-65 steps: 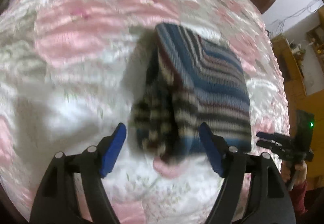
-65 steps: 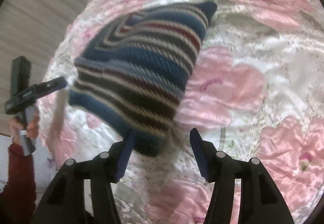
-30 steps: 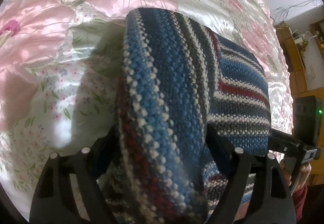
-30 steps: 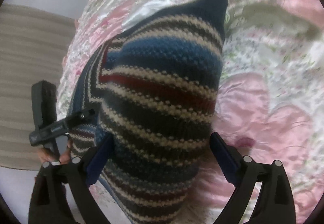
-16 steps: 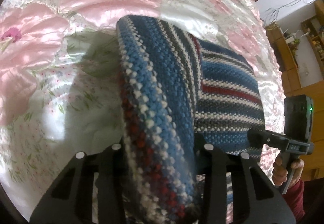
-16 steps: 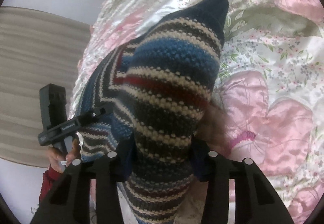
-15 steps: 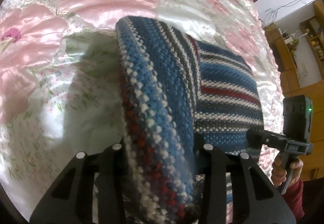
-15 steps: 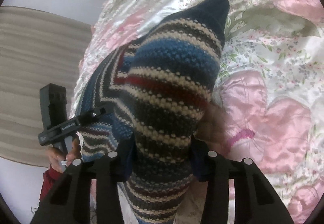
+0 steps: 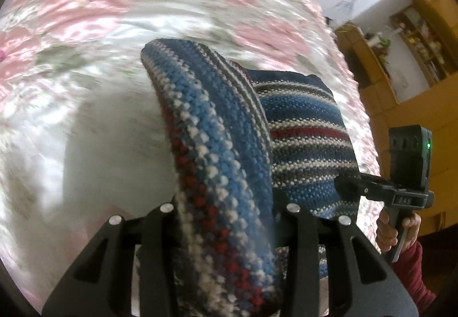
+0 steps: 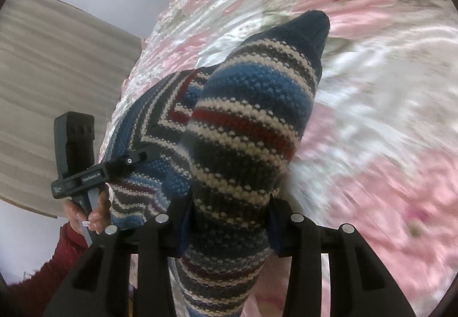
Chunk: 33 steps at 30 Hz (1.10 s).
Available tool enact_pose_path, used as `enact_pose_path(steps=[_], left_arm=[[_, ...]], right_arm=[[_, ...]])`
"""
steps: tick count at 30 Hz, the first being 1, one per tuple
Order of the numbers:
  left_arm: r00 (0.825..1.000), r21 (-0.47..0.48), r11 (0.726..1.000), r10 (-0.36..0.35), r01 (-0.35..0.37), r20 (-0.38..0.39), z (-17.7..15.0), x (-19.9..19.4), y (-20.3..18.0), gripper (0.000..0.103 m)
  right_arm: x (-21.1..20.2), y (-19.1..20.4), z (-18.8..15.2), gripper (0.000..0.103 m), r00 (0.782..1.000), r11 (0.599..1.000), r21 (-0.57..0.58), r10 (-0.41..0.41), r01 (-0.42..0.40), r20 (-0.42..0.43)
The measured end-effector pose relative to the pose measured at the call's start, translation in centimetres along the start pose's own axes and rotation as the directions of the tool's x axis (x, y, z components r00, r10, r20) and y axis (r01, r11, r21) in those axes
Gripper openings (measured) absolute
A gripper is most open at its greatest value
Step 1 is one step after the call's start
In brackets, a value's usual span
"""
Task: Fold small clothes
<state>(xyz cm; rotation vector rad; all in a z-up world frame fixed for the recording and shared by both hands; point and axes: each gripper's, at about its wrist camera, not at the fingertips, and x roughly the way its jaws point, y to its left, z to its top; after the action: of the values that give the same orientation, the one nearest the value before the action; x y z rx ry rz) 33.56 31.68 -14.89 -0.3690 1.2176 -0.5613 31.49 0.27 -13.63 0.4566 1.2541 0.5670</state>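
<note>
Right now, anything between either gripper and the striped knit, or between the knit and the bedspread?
Nothing visible. The left gripper and right gripper are both shut on the striped knit garment, and only open floral bedspread lies beyond it.

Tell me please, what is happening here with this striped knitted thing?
A person is folding a small striped sweater over a bed with a pink flowered bedspread. Each hand holds a hand-held gripper. The left hand-held gripper and the right hand-held gripper are both shut on one edge of the sweater, lifted off the bedspread. The fold is not yet laid down.
</note>
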Motion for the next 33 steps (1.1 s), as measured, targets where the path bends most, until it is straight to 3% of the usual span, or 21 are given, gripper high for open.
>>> enact_pose_path(steps=[4, 9, 14, 18, 20, 22, 26, 27, 33], left_arm=[[1.000, -0.009, 1.000, -0.030, 0.030, -0.006, -4.1, 1.6, -3.8, 0.036], [0.994, -0.062, 0.996, -0.064, 0.059, -0.084, -8.8, 5.5, -4.8, 0.036], [0.997, -0.008, 1.000, -0.014, 0.014, -0.082, -10.7, 7.3, -3.9, 0.039], [0.996, -0.005, 1.000, 0.019, -0.020, -0.085, -11.0, 8.2, -3.6, 0.042], [0.996, -0.011, 0.999, 0.033, -0.034, -0.085, -10.8, 8.4, -3.7, 0.045], [0.995, -0.013, 0.998, 0.054, -0.055, -0.083, -10.8, 8.1, -4.0, 0.052], [0.992, 0.021, 0.994, 0.107, -0.106, -0.063, -12.1, 6.3, -5.1, 0.059], [0.992, 0.029, 0.994, 0.111, -0.110, -0.057, -12.6, 5.7, -5.2, 0.062], [0.990, 0.026, 0.990, 0.139, -0.139, -0.010, -16.0, 2.9, -5.1, 0.066]], right_arm=[[-4.4, -2.6, -3.6, 0.042, 0.999, 0.999, -0.009, -0.050, 0.050, -0.002], [-5.3, -6.7, -8.4, 0.042, 0.997, 0.995, 0.063, -0.071, 0.073, -0.035], [-4.4, -9.6, -12.6, 0.041, 1.000, 0.991, 0.135, -0.007, 0.007, -0.002], [-3.6, -9.8, -13.3, 0.043, 0.999, 0.990, 0.137, -0.028, 0.023, 0.035], [-3.6, -10.0, -13.2, 0.046, 0.999, 0.988, 0.154, -0.027, 0.021, 0.037], [-3.8, -10.1, -13.3, 0.057, 0.999, 0.984, 0.174, -0.036, 0.031, 0.029], [-5.5, -9.1, -15.5, 0.066, 0.997, 0.983, 0.180, -0.057, 0.046, 0.052], [-5.8, -8.7, -16.4, 0.074, 0.997, 0.981, 0.188, -0.059, 0.049, 0.050], [-6.6, -7.9, -21.4, 0.075, 0.996, 0.974, 0.213, -0.079, 0.071, 0.028]])
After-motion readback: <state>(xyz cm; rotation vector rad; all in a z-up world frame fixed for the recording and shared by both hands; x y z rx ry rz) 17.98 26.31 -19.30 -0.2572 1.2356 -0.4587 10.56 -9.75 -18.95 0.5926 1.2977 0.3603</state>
